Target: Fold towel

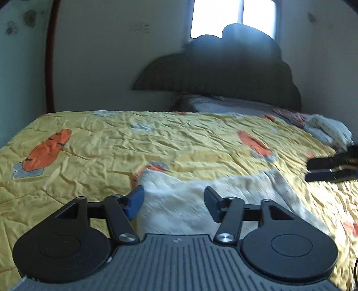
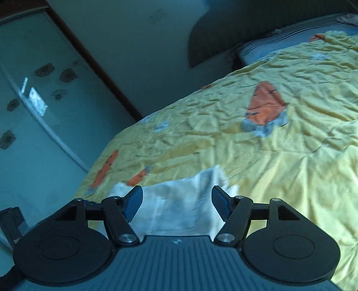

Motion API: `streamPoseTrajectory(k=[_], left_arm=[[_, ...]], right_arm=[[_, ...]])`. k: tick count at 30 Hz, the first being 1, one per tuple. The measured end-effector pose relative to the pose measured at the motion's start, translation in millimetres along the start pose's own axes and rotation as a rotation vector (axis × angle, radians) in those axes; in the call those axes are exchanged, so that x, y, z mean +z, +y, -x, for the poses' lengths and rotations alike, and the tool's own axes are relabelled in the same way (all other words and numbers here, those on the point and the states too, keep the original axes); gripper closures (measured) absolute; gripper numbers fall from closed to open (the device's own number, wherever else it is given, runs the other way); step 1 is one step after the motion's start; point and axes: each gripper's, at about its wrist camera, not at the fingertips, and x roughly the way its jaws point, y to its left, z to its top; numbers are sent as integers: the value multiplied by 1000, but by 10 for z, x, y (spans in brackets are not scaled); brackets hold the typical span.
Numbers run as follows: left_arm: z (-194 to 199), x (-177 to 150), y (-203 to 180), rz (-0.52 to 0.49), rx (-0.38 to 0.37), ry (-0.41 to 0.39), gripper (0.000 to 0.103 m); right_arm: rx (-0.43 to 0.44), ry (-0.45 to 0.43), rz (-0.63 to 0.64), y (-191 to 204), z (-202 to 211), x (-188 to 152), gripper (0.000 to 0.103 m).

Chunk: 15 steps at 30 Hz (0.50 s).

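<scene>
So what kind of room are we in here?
Most likely a bedroom: a bed with a yellow carrot-print quilt, a dark padded headboard under a window, and a pillow.

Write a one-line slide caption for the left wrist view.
Open left gripper above a pale cream towel on a yellow carrot-print quilt.

Soft matt cloth towel [image 1: 190, 201] on a crinkled, faintly glossy quilt [image 1: 89, 145].

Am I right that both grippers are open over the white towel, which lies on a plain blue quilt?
Not quite. The left gripper and right gripper are open over the white towel, but the quilt is yellow with orange carrot prints, not plain blue. The left wrist view shows it clearly.
</scene>
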Motion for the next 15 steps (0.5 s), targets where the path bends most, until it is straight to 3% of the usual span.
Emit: streamPoseTrajectory(k=[1,4,7,11,12,15], left_arm=[[1,-95,-128,-41,-14,27,37],[-132,-394,-340,-116,-16,129,38],[-190,-589,-287,-104,-7,78,40],[-128,-454,-262,-83,19,115,45],[-29,-432,-242,-68,22,112,53],[520,-442,-97,-40,-9,32,45]], right_arm=[[-7,42,30,99,-89,-73,36],[-147,160,139,206,-354,-384,38],[-126,74,241,156,-307,-645,39],[-229,74,216,331,-190,-602,38],[-270,63,223,402,-99,-622,38],[-258,8,237,478,377,-767,36]])
